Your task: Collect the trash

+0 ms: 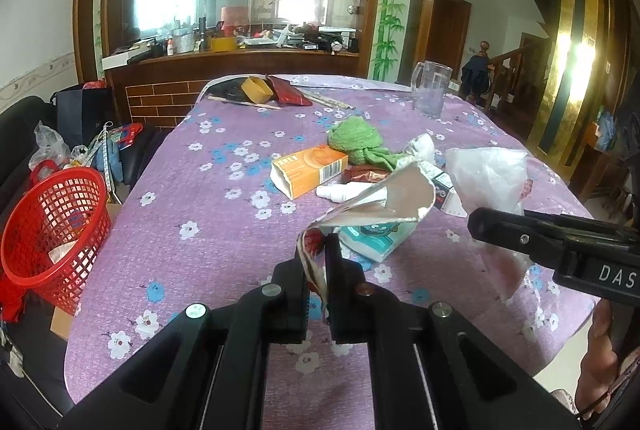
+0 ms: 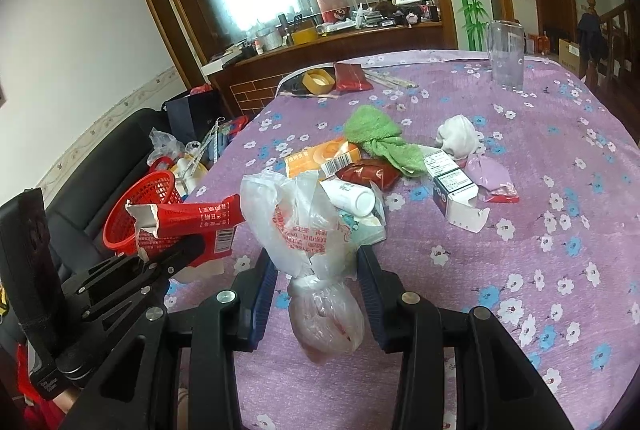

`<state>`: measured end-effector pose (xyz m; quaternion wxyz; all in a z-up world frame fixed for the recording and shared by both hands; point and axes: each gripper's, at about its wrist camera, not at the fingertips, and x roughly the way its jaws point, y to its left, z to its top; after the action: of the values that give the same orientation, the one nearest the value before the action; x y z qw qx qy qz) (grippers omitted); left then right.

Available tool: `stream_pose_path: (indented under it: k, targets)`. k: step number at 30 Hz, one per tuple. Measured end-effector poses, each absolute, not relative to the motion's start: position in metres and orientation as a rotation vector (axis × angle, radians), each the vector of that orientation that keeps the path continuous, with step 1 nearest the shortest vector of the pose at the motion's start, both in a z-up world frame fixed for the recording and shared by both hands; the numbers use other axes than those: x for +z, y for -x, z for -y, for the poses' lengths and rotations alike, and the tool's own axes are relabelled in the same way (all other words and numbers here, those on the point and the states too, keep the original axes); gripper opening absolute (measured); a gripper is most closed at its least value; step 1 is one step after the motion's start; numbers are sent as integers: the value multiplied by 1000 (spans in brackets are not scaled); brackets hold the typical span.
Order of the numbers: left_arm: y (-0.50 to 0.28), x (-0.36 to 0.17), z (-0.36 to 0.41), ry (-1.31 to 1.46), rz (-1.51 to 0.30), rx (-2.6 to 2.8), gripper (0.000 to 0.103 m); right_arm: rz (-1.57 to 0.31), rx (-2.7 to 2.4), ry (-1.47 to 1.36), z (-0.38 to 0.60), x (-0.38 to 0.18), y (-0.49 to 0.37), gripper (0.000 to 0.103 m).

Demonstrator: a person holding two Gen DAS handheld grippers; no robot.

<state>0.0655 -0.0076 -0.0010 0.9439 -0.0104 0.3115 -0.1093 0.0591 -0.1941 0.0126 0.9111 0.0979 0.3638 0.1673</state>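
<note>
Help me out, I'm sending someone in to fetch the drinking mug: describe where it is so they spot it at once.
Start at the table under its purple flowered cloth and look to the far right edge, away from the litter in the middle. The glass mug stands there upright and alone; it is the only clear, tall, handled thing on the table.

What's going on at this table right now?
A person is clearing trash with two handheld grippers. The left gripper is shut on a torn red wrapper. The plastic bag sits between the right gripper's fingers, grip unclear. The red basket waits beside the table.
</note>
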Motion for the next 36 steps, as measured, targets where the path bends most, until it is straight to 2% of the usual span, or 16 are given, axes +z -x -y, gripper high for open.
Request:
stream_pose_path:
  k: [36]
  targets:
    - [-68, -2, -25, 78, -636, -170, 6, -792, 382, -163, 167, 7, -69, 44]
